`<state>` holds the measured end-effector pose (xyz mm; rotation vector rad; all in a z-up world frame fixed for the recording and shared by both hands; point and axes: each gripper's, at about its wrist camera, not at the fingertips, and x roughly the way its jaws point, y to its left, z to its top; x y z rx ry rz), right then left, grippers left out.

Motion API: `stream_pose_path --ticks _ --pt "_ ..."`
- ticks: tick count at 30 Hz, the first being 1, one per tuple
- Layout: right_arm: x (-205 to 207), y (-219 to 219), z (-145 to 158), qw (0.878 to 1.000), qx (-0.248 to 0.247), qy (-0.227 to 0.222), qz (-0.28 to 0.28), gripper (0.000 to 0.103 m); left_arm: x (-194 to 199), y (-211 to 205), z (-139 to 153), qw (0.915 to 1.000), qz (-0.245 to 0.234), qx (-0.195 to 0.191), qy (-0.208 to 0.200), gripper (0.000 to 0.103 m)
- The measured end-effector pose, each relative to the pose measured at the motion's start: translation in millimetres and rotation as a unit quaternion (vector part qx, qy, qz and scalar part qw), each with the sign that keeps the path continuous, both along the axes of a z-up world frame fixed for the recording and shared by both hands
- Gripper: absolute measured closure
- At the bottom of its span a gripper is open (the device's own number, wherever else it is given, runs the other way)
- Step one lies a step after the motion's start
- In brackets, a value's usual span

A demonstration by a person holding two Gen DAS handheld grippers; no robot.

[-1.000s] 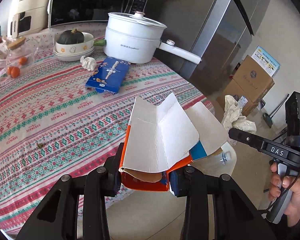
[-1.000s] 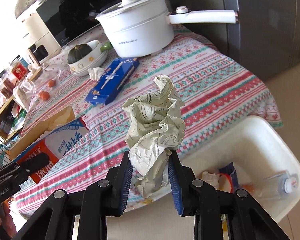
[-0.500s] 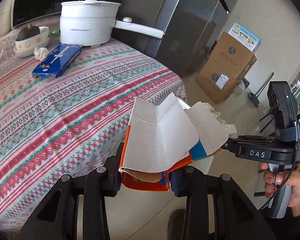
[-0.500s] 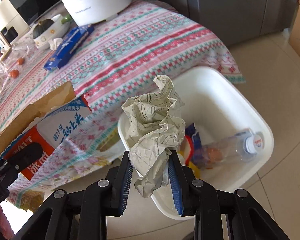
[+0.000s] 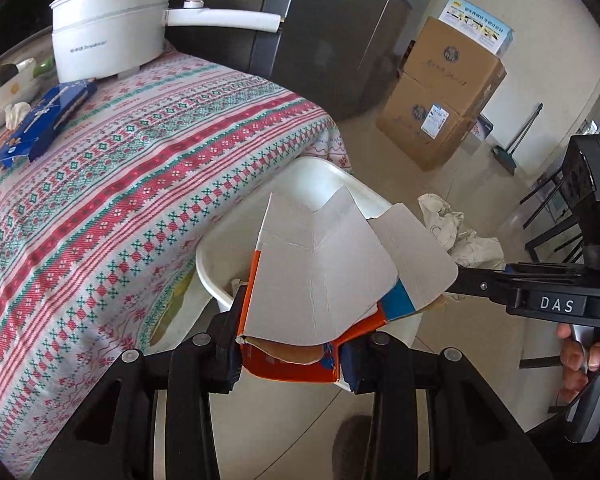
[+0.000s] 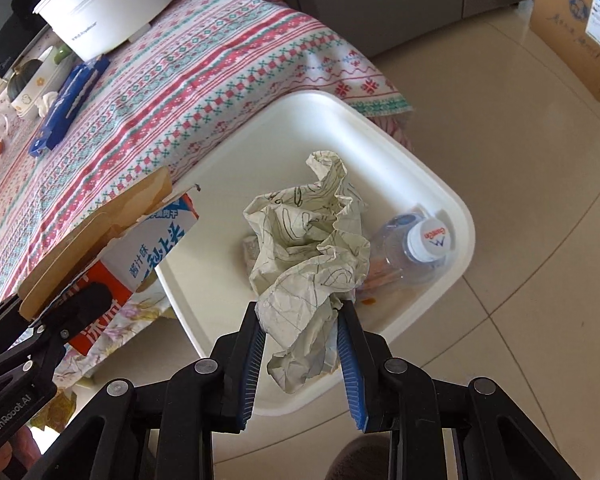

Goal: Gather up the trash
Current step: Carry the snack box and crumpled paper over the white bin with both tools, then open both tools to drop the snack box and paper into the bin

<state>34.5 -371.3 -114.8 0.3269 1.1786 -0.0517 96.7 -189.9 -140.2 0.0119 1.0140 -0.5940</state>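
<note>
My left gripper [image 5: 290, 354] is shut on a flattened orange, white and blue carton [image 5: 324, 280] and holds it over the near rim of the white bin [image 5: 320, 168]. The carton also shows at the left of the right wrist view [image 6: 140, 240]. My right gripper [image 6: 302, 344] is shut on a crumpled sheet of paper [image 6: 312, 248] and holds it above the bin [image 6: 380, 128]. The bin stands on the floor by the table's corner and holds a clear plastic bottle [image 6: 416, 244] and some wrappers.
The table with a patterned cloth [image 5: 120, 184] carries a white pot [image 5: 108, 46], a blue packet [image 5: 44, 120], a crumpled tissue [image 5: 16, 114] and a bowl. A grey fridge [image 5: 340, 32] and stacked cardboard boxes [image 5: 444, 92] stand beyond the bin.
Both grippers moved off the table toward the floor and now hang over the white bin. Each keeps its hold: carton in the left, paper in the right.
</note>
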Motion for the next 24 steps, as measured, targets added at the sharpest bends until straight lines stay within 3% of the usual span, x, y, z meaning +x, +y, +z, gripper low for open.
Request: stream_pose_path --ticks 6,8,10,12,16,24 --pt "-3 -15 -2 1.000 0.004 0.006 -0.017 0.069 10 -19 -10 1.0000 -0.003 -0.004 0.003 0.057" --pt "-4 -19 -2 1.000 0.006 0.006 -0.022 0.069 14 -22 -13 1.0000 0.001 0.001 0.007 0.046" --pt "-3 -22 -2 1.000 0.008 0.007 -0.026 0.069 15 -25 -13 0.9997 0.010 0.020 -0.001 0.023" --pt "-4 -24 -2 1.000 0.009 0.007 -0.028 0.069 15 -27 -13 0.9983 0.016 0.053 -0.016 0.013" --pt "-3 -26 -3 1.000 0.008 0.010 -0.029 0.069 15 -25 -13 0.9949 0.022 0.095 -0.027 0.006" --pt "3 -18 -2 1.000 0.009 0.009 -0.025 0.068 11 -5 -11 0.9943 0.038 0.100 0.001 0.000"
